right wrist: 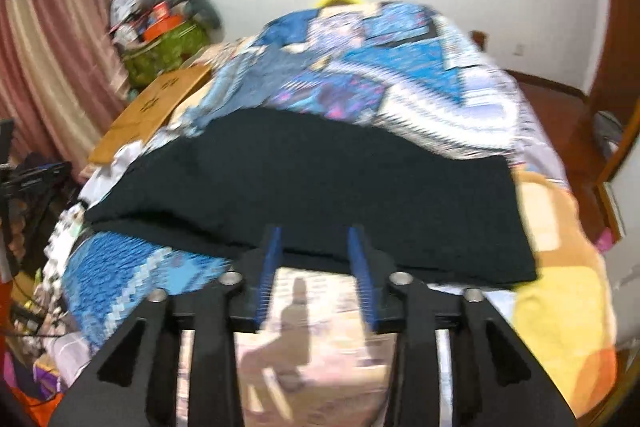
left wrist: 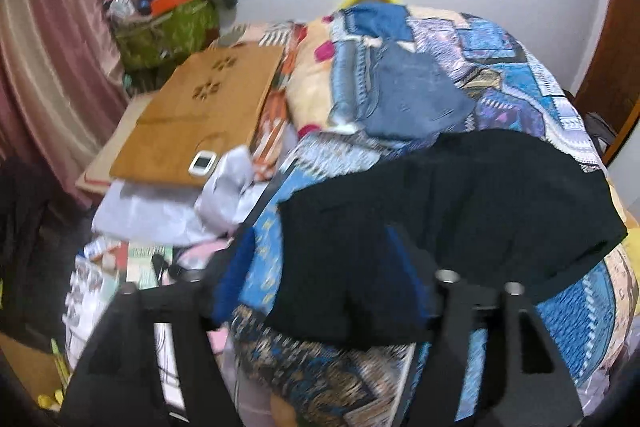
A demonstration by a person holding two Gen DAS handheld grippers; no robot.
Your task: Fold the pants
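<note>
Pants [right wrist: 312,187] lie on the patterned quilt [right wrist: 400,87], wooden board [left wrist: 200,107] beside; both tools spread, released.

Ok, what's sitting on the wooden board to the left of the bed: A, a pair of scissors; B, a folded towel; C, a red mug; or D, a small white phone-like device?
D: in the left wrist view a small white device with a dark screen lies on the near edge of the wooden board, left of the black pants spread on the bed.
</note>
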